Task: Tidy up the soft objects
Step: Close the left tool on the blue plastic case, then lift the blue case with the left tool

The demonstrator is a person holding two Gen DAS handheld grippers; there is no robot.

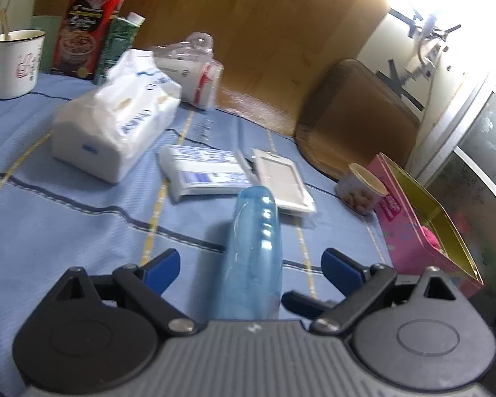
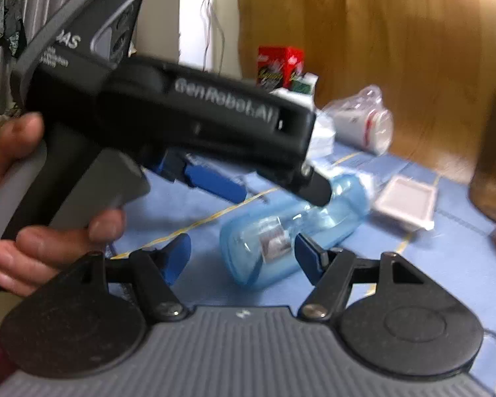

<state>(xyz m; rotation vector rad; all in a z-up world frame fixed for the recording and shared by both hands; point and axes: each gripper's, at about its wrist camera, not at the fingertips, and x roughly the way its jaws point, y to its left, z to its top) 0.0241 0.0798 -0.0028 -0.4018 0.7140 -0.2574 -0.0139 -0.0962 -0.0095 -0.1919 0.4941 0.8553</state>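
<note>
Now blue bottle [image 1: 254,251] lies between spread left fingers [image 1: 163,269], ungripped; right fingers [image 2: 177,258] spread too.

I'm working in a lived-in home. The surface [image 1: 49,218] wears a blue striped cloth and carries an enamel mug [image 1: 15,63], a red cereal tin [image 1: 89,23], a green carton [image 1: 117,46] and a tissue pack [image 1: 115,115]. Clothes [image 2: 5,23] hang beside a curtain, and a wooden chair [image 1: 357,115] stands at the far edge.
</note>
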